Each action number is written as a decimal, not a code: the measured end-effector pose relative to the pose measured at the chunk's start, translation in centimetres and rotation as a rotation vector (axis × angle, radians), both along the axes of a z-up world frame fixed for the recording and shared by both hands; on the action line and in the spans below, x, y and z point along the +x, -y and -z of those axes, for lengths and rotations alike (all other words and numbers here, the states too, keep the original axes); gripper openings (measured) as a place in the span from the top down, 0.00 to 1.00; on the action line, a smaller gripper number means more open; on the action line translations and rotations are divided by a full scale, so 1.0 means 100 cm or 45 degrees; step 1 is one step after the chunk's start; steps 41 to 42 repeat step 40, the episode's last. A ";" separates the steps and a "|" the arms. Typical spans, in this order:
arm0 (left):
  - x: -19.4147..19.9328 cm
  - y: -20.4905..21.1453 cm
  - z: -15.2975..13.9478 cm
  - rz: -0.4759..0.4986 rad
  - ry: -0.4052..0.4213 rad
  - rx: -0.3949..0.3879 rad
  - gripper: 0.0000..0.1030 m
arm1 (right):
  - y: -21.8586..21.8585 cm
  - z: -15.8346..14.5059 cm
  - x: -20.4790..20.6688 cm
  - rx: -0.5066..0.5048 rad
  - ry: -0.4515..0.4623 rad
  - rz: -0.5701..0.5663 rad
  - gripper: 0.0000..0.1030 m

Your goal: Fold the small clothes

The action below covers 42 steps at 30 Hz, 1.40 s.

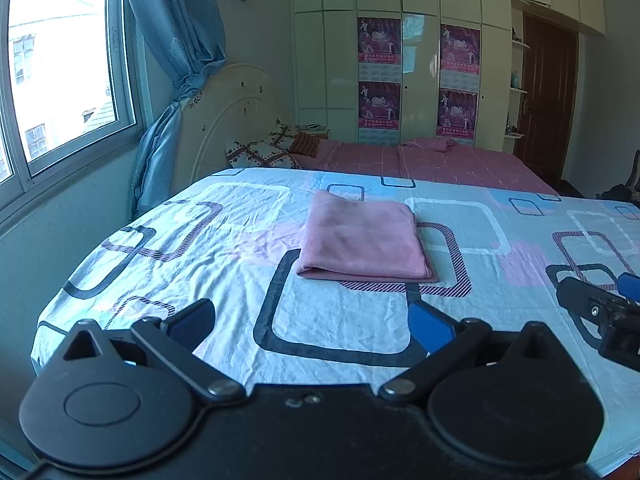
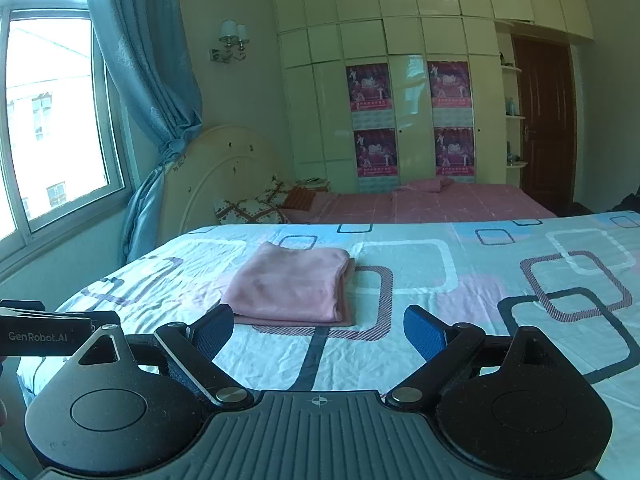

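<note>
Pink cloth [image 1: 364, 238] lay folded flat on the patterned bedsheet [image 1: 168, 272], just beyond both grippers; left gripper [image 1: 312, 322] spread wide, holding nothing; right gripper [image 2: 320, 330] likewise wide, empty, near the cloth's near edge.

Left gripper [image 1: 312, 328] hovers over the near edge of the sheet [image 1: 360, 344], jaws spread wide, nothing between them. Pink cloth [image 1: 362, 238] lies folded flat in a neat rectangle mid-sheet, ahead of the jaws and well apart from them. Right gripper [image 1: 600, 304] pokes in at the right edge, low over the sheet, clear of the cloth; can't tell its jaw state. Behind: pink bed [image 1: 432, 160], wardrobe [image 1: 400, 60] with posters [image 1: 379, 42], window [image 1: 60, 64] on the left.
</note>
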State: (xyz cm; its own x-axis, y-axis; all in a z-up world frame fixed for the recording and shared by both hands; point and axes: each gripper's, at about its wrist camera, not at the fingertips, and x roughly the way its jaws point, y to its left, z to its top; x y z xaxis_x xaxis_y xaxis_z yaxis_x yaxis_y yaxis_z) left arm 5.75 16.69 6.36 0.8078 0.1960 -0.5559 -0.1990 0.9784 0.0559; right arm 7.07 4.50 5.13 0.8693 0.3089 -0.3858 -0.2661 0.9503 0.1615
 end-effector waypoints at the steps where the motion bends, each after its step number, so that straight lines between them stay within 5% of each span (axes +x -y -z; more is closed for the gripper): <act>1: 0.000 0.000 0.000 0.000 -0.001 -0.001 0.01 | 0.000 0.000 0.000 0.000 0.000 -0.001 0.12; 26: 0.009 0.006 0.003 0.011 -0.017 -0.005 0.01 | 0.005 0.006 0.020 0.005 -0.031 -0.002 0.11; 42: 0.052 -0.002 0.025 0.054 -0.051 -0.023 0.01 | 0.004 0.021 0.045 -0.002 -0.086 0.019 0.12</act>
